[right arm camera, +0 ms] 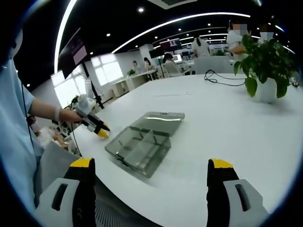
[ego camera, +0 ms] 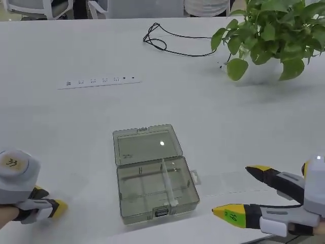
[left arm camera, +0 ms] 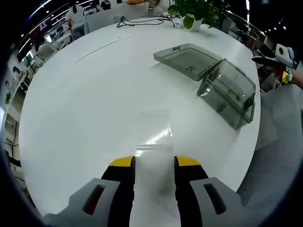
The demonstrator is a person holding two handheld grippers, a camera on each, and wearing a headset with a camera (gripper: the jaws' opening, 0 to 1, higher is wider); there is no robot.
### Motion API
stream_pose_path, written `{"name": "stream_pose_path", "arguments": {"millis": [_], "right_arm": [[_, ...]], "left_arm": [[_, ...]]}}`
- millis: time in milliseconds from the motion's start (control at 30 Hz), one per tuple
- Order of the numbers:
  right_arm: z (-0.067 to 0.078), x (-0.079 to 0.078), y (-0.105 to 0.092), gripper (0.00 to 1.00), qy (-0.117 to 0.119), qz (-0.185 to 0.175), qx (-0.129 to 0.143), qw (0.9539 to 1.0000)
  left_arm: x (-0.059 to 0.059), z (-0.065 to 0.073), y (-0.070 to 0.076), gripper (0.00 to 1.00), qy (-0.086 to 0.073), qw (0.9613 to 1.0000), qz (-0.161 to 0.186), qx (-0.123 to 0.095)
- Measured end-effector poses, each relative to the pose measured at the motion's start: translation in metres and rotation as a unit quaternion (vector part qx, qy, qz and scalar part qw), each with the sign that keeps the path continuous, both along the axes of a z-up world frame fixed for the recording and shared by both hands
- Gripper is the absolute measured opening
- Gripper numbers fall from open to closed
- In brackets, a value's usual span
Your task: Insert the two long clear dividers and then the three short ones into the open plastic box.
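Clear dividers [left arm camera: 154,138]: thin, light, stiff plastic, probably slick, hard to spot, may crack if bent. Pinch one by long edge, near middle. They lie flat on counter [left arm camera: 85,104] just ahead of your left gripper [left arm camera: 154,164]; jaws parted, empty, not touching. Open box [left arm camera: 227,90] sits well beyond. Your right gripper [right arm camera: 151,163]: jaws spread wide, holding nothing, box ahead.

The box [ego camera: 155,188] holds perhaps 2 dividers [ego camera: 168,183], plant [ego camera: 269,30] behind-right.
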State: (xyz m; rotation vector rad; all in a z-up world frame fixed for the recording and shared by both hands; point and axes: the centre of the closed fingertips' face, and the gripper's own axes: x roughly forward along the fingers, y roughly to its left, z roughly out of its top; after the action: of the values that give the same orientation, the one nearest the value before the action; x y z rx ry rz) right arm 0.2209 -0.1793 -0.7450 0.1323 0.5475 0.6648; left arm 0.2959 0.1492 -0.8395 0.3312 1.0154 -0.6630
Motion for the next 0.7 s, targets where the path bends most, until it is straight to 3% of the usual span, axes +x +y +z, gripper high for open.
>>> {"name": "stream_pose_path", "arguments": {"millis": [367, 700], "right_arm": [[0.000, -0.001, 0.004, 0.99, 0.004, -0.003, 0.006, 1.0000], [0.001, 0.001, 0.011, 0.99, 0.007, 0.003, 0.014, 0.9999]], "left_arm": [[0.004, 0.006, 0.001, 0.31, -0.008, 0.9988, 0.037, -0.030], [0.011, 0.036, -0.019, 0.30, -0.045, 0.9968, 0.026, -0.059]]}}
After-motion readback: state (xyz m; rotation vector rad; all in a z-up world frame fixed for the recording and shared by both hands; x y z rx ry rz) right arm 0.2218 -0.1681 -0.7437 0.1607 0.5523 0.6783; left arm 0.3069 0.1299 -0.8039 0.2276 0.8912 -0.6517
